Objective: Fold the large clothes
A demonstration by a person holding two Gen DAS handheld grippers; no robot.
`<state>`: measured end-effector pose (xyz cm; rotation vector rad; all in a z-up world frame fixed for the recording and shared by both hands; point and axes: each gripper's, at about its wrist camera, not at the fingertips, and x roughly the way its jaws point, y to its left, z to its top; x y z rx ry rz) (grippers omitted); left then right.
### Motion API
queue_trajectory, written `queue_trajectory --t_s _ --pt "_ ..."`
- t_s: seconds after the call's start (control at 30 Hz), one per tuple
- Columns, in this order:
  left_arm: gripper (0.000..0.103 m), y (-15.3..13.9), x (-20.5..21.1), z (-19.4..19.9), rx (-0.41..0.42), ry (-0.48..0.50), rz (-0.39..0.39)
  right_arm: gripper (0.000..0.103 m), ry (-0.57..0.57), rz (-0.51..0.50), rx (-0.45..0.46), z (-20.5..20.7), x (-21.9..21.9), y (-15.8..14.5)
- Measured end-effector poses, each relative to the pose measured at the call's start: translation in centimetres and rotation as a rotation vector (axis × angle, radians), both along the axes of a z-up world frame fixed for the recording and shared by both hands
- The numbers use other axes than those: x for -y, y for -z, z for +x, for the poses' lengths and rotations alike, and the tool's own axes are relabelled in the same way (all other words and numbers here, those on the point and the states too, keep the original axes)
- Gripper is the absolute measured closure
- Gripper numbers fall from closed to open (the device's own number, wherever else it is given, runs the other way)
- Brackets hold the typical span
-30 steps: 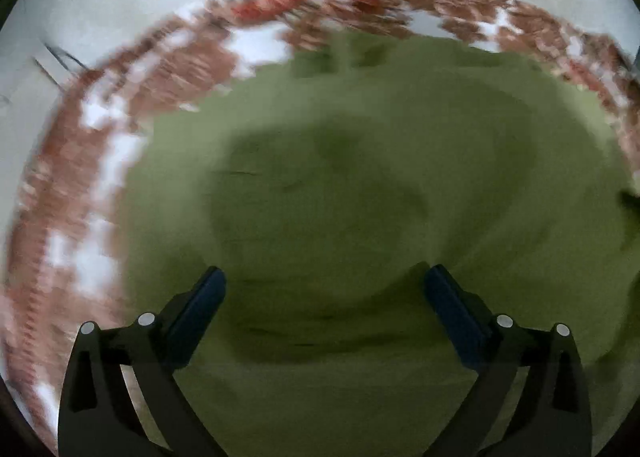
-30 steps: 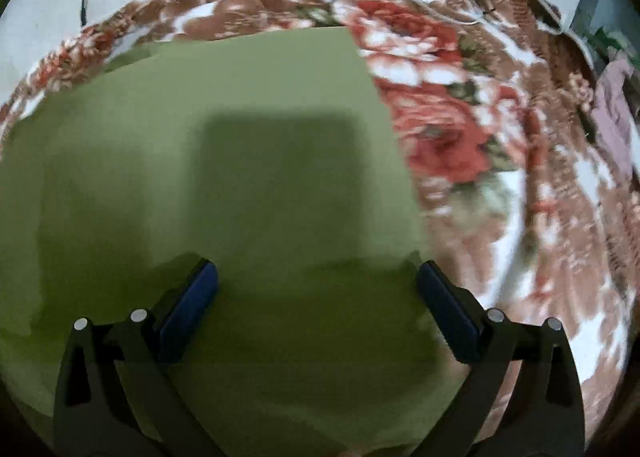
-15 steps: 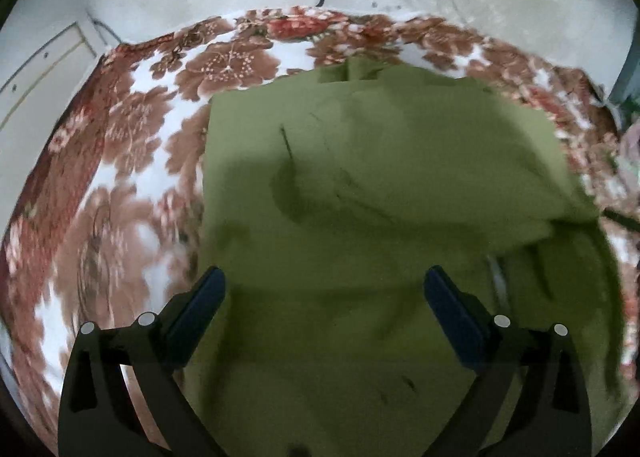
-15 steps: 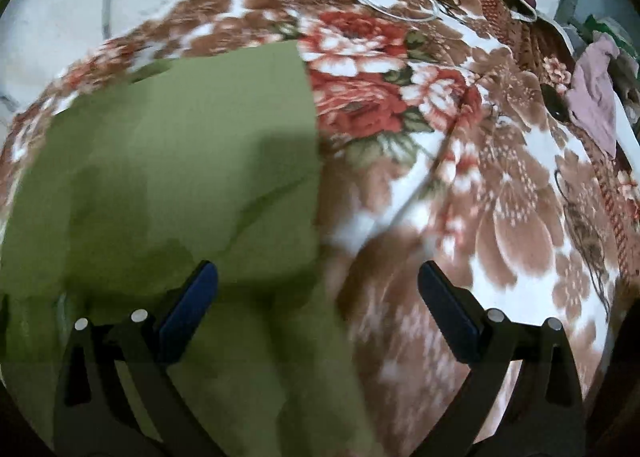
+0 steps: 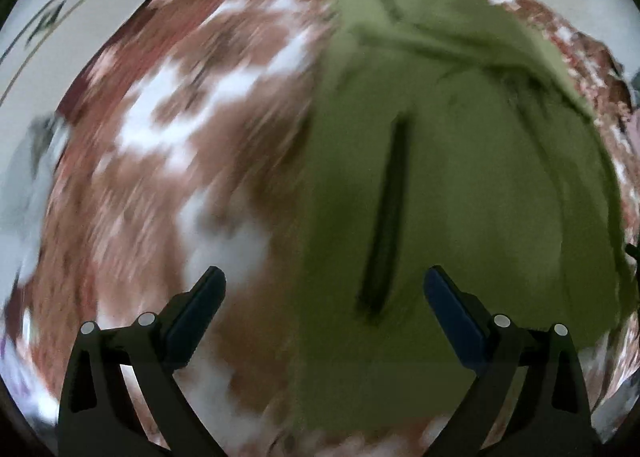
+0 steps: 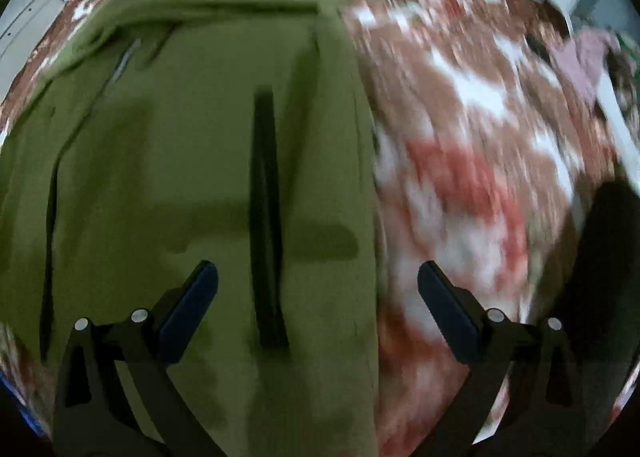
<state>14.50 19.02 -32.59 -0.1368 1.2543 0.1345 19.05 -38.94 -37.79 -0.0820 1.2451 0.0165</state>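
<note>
While both grippers' jaws gape empty, the green garment [image 5: 460, 185] spreads beneath them.

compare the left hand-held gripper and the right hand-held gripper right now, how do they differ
The left hand-held gripper straddles the green garment's left edge: its left finger is over the floral blanket, its right finger over green cloth. The right hand-held gripper straddles the garment's right edge, mirrored: left finger over cloth, right finger over blanket. A dark shape fills the lower right corner of the right view only. Both are open and hold nothing.
</note>
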Motion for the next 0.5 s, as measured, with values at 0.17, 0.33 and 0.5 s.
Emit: queue_trajectory --t_s 0.17,0.33,0.5 --pt "0.006 1.3 -2.7 -5.5 -0.074 -0.075 -0.116 0.005 0.078 0.047 -0.086 -4.4 2.9 0.9" --pt "0.007 4.9 -2.7 -6.8 -0.116 -0.082 -0.262 0.005 0.073 0.097 -0.118 -6.4 3.3 1.6" --pt "0.016 7.5 -1.2 -7.1 -0.109 -0.066 -0.352 0.02 0.105 0.187 -0.187 -6.6 3.9 4.0"
